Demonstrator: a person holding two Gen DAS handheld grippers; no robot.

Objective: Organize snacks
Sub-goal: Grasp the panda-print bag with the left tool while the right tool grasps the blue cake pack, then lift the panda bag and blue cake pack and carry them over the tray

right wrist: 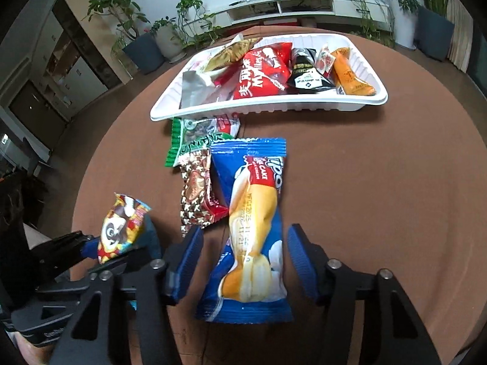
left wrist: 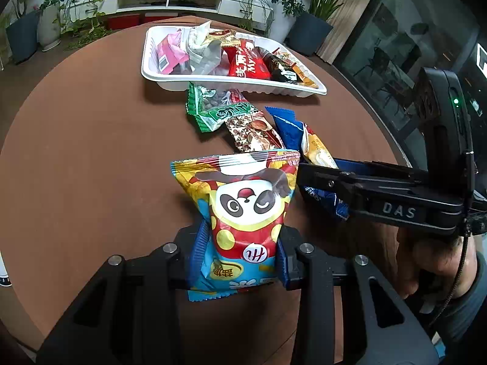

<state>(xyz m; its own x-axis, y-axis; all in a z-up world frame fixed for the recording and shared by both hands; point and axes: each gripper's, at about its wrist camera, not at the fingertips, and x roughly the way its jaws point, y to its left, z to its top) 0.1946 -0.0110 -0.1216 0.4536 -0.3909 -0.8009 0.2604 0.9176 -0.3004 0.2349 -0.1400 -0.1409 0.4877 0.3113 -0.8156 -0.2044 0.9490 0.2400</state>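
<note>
at a round brown table (right wrist: 365, 182), the left gripper (left wrist: 240, 243) is clamped on a panda-print snack bag (left wrist: 243, 210), its blue pads pinching the bag's lower half and holding it upright. the right gripper (right wrist: 245, 261) stands wide open, its pads on either side of a blue cake packet (right wrist: 252, 228) lying flat, neither pad touching it. at twelve o'clock from that packet sits a white tray (right wrist: 274, 108) filled with wrapped snacks; a green packet (right wrist: 194, 140) and a brown star-print packet (right wrist: 196, 194) lie at eleven o'clock, just before the tray.
</note>
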